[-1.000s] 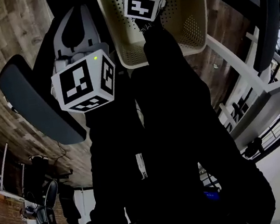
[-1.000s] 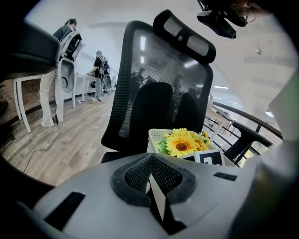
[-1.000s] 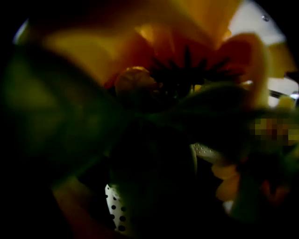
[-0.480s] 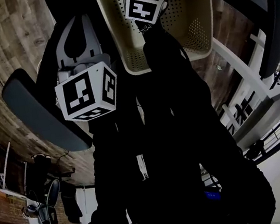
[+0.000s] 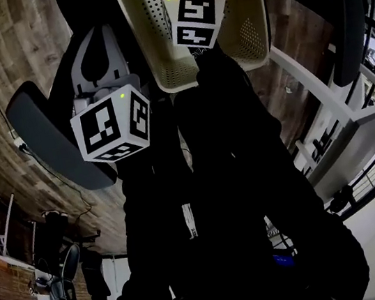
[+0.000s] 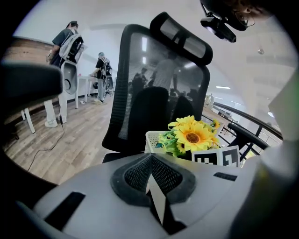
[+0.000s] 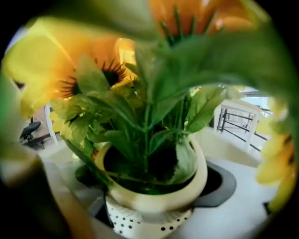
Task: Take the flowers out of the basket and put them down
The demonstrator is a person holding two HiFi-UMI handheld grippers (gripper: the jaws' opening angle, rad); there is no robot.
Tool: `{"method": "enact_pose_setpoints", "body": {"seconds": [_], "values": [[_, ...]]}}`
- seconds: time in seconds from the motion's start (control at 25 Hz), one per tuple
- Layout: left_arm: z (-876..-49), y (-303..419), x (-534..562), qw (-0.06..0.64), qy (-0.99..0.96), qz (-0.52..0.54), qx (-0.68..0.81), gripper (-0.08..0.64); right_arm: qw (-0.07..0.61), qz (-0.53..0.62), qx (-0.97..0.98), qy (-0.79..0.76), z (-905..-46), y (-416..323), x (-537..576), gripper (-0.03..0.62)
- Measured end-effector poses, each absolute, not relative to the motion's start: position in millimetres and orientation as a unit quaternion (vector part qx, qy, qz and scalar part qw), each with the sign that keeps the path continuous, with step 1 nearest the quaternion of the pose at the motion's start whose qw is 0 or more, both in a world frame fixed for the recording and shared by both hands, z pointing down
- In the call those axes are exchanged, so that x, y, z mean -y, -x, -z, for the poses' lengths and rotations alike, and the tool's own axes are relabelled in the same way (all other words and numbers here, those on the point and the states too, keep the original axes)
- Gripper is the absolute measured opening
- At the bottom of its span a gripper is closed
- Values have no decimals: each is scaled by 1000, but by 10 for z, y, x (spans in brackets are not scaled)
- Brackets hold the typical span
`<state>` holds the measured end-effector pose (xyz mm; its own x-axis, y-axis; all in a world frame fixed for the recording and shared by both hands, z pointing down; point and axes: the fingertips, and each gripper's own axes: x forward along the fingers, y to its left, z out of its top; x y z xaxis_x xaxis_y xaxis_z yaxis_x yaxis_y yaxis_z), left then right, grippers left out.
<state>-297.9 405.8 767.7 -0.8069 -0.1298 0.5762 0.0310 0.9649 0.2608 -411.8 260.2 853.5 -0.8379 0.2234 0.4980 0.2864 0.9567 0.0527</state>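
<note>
Blurred flowers (image 7: 140, 109), fisheye warp, perhaps backlit.

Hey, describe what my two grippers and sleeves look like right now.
The left hand-held gripper and right hand-held gripper have pale grey bodies, dark pads and white cubes with black square markers. A green light glows on the left cube. The sleeves are black.

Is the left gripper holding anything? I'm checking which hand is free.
No, the left gripper has its jaws pressed together with nothing between them.

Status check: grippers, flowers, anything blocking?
Left gripper: jaws together, empty, clear of the basket. Right gripper: jaws on the flower pot, at the basket. Flowers not yet set down. Nothing seen blocking.
</note>
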Motion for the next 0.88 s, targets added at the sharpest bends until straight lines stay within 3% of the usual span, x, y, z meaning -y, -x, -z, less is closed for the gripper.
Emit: {"method": "enact_pose_setpoints", "body": {"seconds": [0.88], "values": [[-4513, 2430, -3149, 248, -140, 78, 955, 0, 217, -17, 975, 46, -4705, 2588, -1604, 531]]}}
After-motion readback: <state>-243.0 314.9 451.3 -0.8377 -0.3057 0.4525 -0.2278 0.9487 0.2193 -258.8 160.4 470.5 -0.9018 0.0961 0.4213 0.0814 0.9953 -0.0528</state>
